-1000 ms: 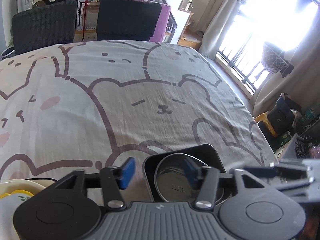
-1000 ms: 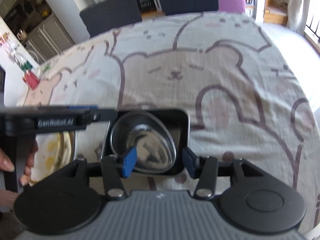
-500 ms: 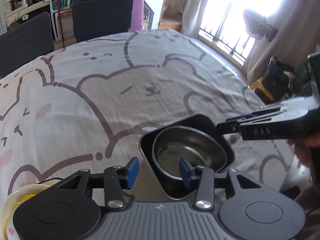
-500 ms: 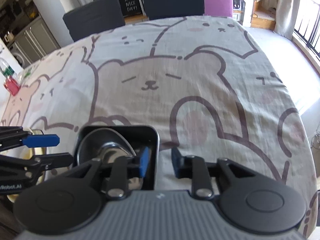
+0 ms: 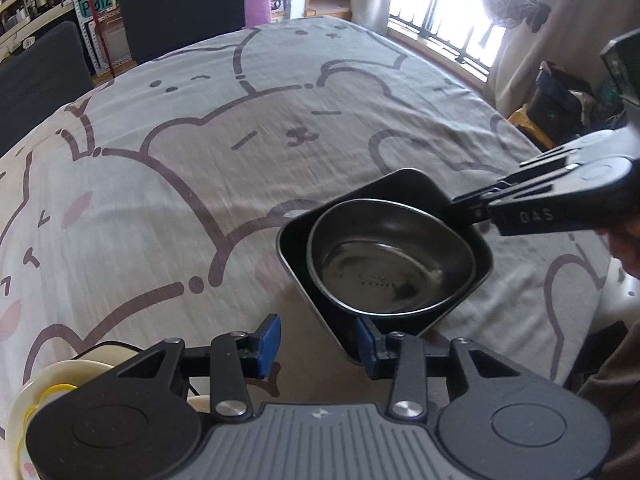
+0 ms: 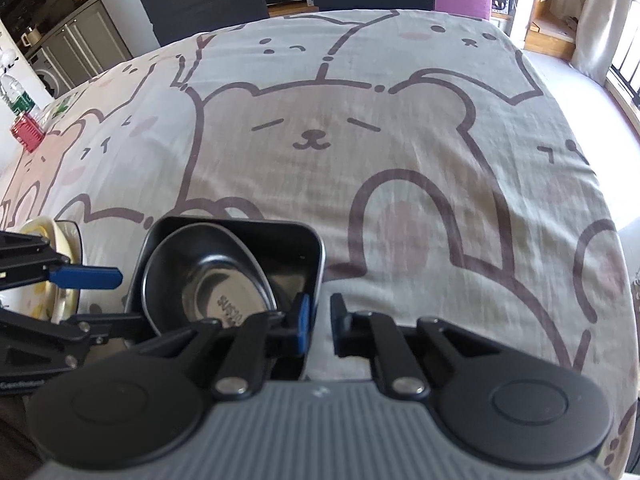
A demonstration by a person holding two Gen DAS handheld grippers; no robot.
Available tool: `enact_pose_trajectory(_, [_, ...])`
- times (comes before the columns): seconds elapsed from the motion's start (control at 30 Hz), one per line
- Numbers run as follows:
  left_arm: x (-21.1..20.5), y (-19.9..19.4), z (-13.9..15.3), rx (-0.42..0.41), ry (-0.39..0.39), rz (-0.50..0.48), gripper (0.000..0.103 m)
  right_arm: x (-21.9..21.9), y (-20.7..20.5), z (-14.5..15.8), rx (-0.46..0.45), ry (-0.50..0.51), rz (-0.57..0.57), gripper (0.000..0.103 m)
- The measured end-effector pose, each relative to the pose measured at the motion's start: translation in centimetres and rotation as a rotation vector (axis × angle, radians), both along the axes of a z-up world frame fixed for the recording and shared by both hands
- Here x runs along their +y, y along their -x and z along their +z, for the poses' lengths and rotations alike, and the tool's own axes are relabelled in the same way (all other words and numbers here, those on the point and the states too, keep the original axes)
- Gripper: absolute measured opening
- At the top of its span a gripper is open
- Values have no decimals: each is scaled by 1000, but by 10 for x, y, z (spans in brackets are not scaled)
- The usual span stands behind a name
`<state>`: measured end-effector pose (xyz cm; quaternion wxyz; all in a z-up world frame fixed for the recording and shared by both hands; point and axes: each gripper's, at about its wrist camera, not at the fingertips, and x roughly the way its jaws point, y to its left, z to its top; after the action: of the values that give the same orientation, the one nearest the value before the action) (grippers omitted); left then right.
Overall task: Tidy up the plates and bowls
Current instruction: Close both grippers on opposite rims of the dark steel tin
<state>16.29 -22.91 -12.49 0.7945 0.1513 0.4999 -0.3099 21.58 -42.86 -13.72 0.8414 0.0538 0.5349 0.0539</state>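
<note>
A black square dish (image 5: pixel 400 184) rests on the bear-print cloth with a steel bowl (image 5: pixel 380 264) inside it. My left gripper (image 5: pixel 317 340) straddles the dish's near corner with a wide gap, its right pad at the wall and its left pad over the cloth. In the right wrist view, the right gripper (image 6: pixel 320 324) has the right wall of the dish (image 6: pixel 280 240) between its closing jaws. Its blue pad is inside, beside the bowl (image 6: pixel 224 292). A sliver of cloth shows by the outer pad. The right gripper (image 5: pixel 456 206) reaches the dish's far rim.
Cream plates (image 5: pixel 80 368) sit stacked at the table's near left, also visible as plates (image 6: pixel 40 226). Dark chairs (image 5: pixel 180 4) stand along the far side. A red box (image 6: pixel 26 132) and a bottle sit at the far left edge. A bright window is on the right.
The right gripper shifted from over the bowl to the dish's right wall and its jaws narrowed sharply. The left gripper rolled, dropped toward the dish's left corner and narrowed somewhat.
</note>
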Motion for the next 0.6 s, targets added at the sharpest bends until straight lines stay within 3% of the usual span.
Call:
enact_pose_trajectory(0.33, [2,-16,-5,3,21,94,37,0,5,0,-39,8,36,10])
enact_pose_trajectory(0.6, [16,-31,-8,117,148,218,19,-2,5,-9,-13,-31,20,10])
